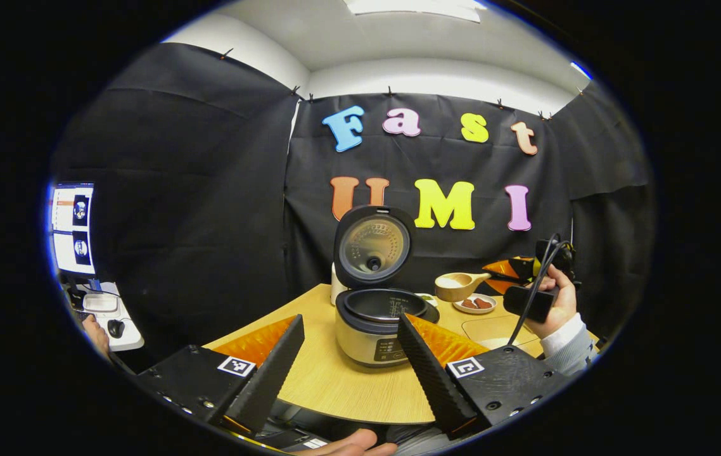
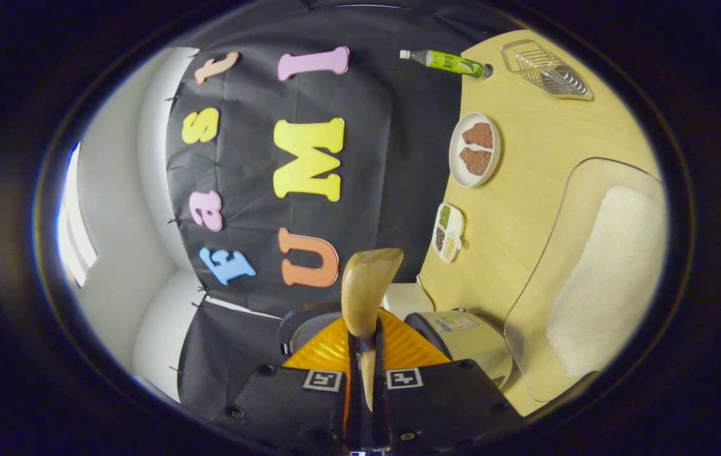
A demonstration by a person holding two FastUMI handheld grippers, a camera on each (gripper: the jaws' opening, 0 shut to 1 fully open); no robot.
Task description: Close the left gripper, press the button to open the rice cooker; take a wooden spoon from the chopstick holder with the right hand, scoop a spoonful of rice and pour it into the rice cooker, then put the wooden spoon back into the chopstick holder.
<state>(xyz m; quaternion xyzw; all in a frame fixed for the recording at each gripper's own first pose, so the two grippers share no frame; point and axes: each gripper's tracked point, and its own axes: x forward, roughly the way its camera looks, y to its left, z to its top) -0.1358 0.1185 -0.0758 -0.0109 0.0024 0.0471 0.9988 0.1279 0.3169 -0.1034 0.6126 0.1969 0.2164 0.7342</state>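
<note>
My left claw (image 1: 349, 354) hangs over the near edge of the table (image 1: 335, 380), its two fingers spread wide with nothing between them. Framed in that gap stands the rice cooker (image 1: 376, 332), a little in from the near edge, its lid (image 1: 373, 246) swung up and standing upright behind the open pot.

In the left gripper view my right claw (image 1: 505, 270) is off to the right of the cooker, raised above the table, my hand (image 1: 557, 304) wrapped round its grip and a cable looping down from it. It carries the wooden spoon (image 1: 459, 285), whose bowl points toward the cooker and sits level, with something pale in it; I take it for rice but cannot be sure.

In the right gripper view the scene is turned on its side. My right claw (image 2: 363, 367) is pressed together on the spoon's handle, both fingers pinching it, and the spoon runs straight out ahead. The cooker's body shows just beyond the fingers. Farther along the table lie a small divided dish (image 2: 448, 232) near the back edge, a plate with two brown pieces (image 2: 474, 149), a green bottle (image 2: 446, 62) on its side by the wall, and a wire rack (image 2: 547, 69). A clear tray (image 2: 573, 190) holds a heap of white rice (image 2: 607, 278).
</note>
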